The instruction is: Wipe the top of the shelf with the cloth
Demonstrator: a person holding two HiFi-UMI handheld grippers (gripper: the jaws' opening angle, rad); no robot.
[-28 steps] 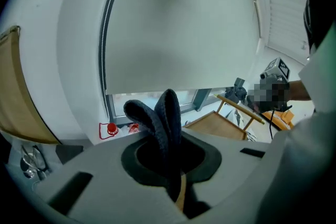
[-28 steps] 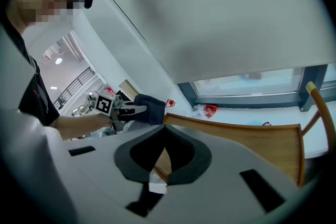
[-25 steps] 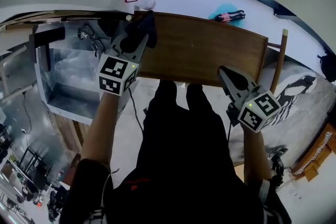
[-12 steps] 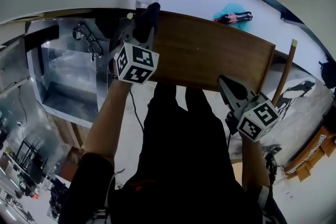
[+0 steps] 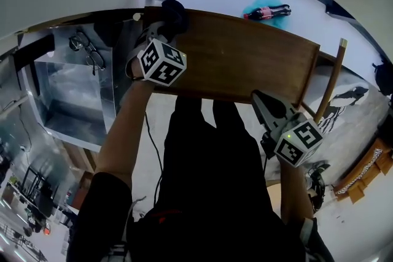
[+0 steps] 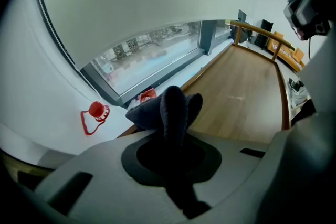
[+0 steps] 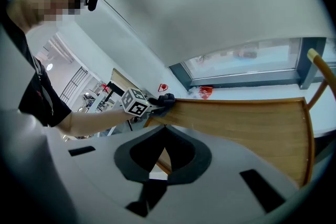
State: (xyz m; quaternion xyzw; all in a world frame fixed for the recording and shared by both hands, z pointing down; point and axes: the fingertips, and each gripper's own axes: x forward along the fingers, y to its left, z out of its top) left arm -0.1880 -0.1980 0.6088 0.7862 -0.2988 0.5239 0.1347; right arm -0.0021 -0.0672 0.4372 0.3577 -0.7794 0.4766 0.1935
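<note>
Metal cabinet (image 5: pixel 58 92) with shiny walls fills the left side of the head view, with what looks like a pair of eyeglasses (image 5: pixel 85 50) lying on its top. Just right of it, the left gripper (image 5: pixel 167 24) reaches forward over the left end of the shelf top (image 5: pixel 245 58), a long brown wooden board. Its fingers are clamped on the cloth (image 5: pixel 174 10), a dark bunched wad that sits at the far left corner of the board. The left gripper view shows the same hold: the cloth (image 6: pixel 171 106) sticks up out of the left gripper (image 6: pixel 169 131), squeezed tight between the two jaws, with the shelf top (image 6: pixel 247 97) stretching away to the right. A red ring tag (image 6: pixel 93 114) lies on the white ledge beyond the corner.

Further right, past the far edge of the board, a dark bottle (image 5: pixel 268 11) with a red label lies on its side on a teal patch. The right gripper (image 5: pixel 256 97) is held low at the near edge of the board, toward its right half, well apart from the cloth. In the right gripper view, its fingers meet at the tips with nothing between them, the right gripper (image 7: pixel 164 131) pointing along the shelf top (image 7: pixel 241 118). A pale wooden post (image 5: pixel 331 80) stands just beside the board's right end.
</note>
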